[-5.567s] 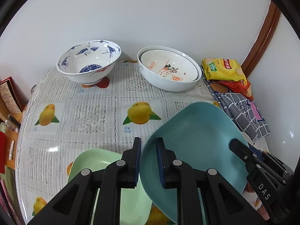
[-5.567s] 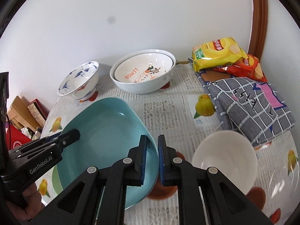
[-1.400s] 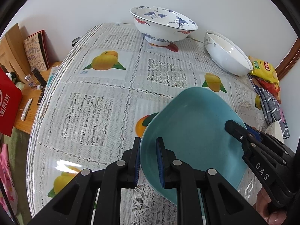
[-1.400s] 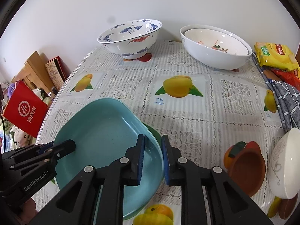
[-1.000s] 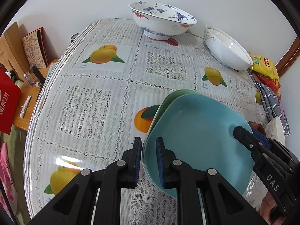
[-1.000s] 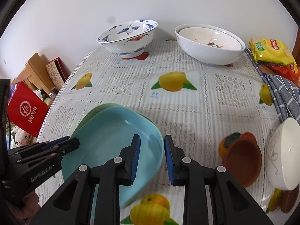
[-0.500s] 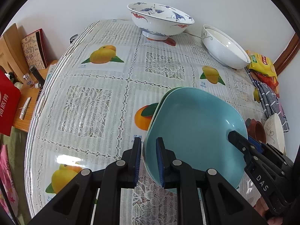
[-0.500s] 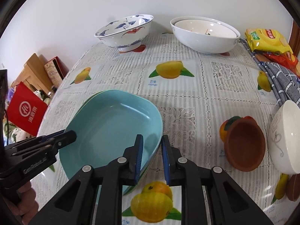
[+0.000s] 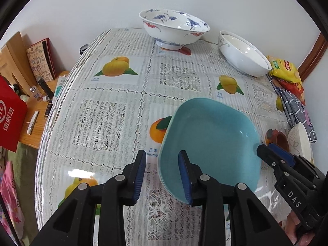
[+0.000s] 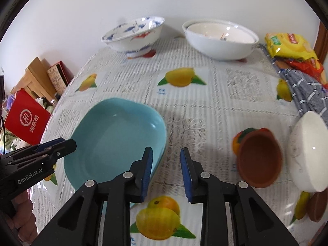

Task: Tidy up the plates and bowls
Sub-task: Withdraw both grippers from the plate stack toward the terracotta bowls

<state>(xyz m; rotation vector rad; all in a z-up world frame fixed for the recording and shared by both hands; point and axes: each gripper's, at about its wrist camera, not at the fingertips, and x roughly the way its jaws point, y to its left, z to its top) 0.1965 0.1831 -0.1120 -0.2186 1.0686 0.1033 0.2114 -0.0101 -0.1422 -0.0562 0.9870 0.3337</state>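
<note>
Blue plate (image 9: 211, 141) lies flat — both hand-held grippers' jaws flank its rim.

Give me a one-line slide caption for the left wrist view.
Open left gripper straddling the near rim of a blue plate resting on the fruit-print tablecloth, right gripper at its far side.

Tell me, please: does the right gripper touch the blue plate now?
Cannot tell. In the right wrist view the right gripper is open, but its left finger overlaps the rim of the blue plate, so neither a gap nor contact shows plainly.
</note>
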